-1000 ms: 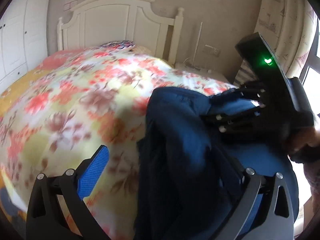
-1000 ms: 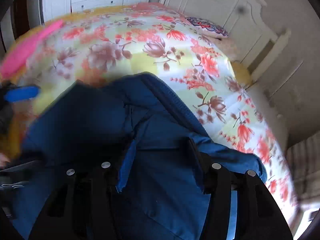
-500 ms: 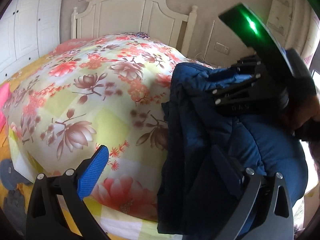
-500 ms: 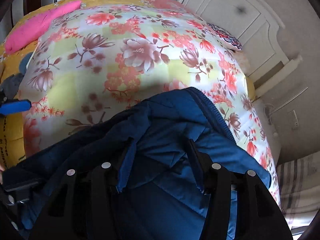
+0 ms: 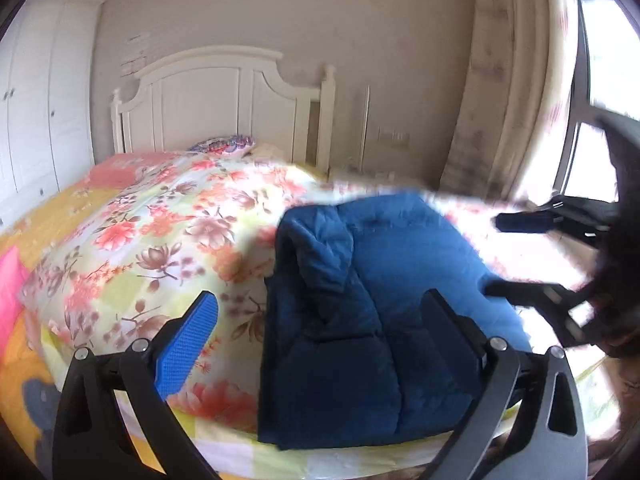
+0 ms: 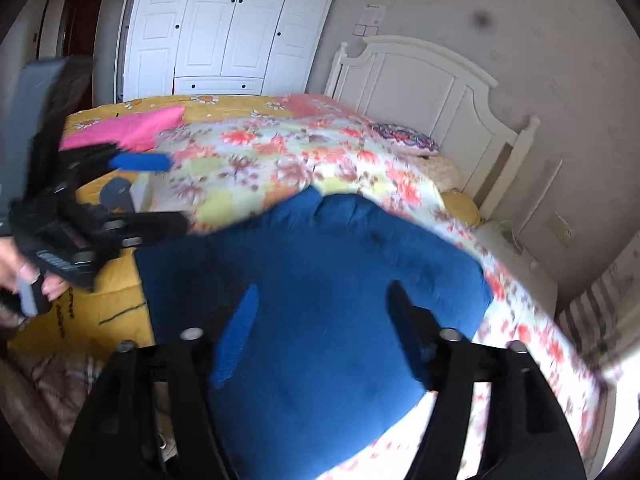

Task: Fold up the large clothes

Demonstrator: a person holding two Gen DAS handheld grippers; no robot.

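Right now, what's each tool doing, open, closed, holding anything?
Left tool: open, holding nothing.
Right tool: open, jaws just widened, above the jacket, not gripping it.

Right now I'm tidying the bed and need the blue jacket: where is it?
In both wrist views the blue jacket lies folded on the floral quilt at the bed's near edge, toward the window side.

Home bedroom: bed (image 5: 72, 216) under floral quilt (image 5: 160, 240), white headboard (image 5: 216, 96) at twelve o'clock, white wardrobe (image 6: 224, 24), probably curtained window (image 5: 592, 80) at two o'clock.
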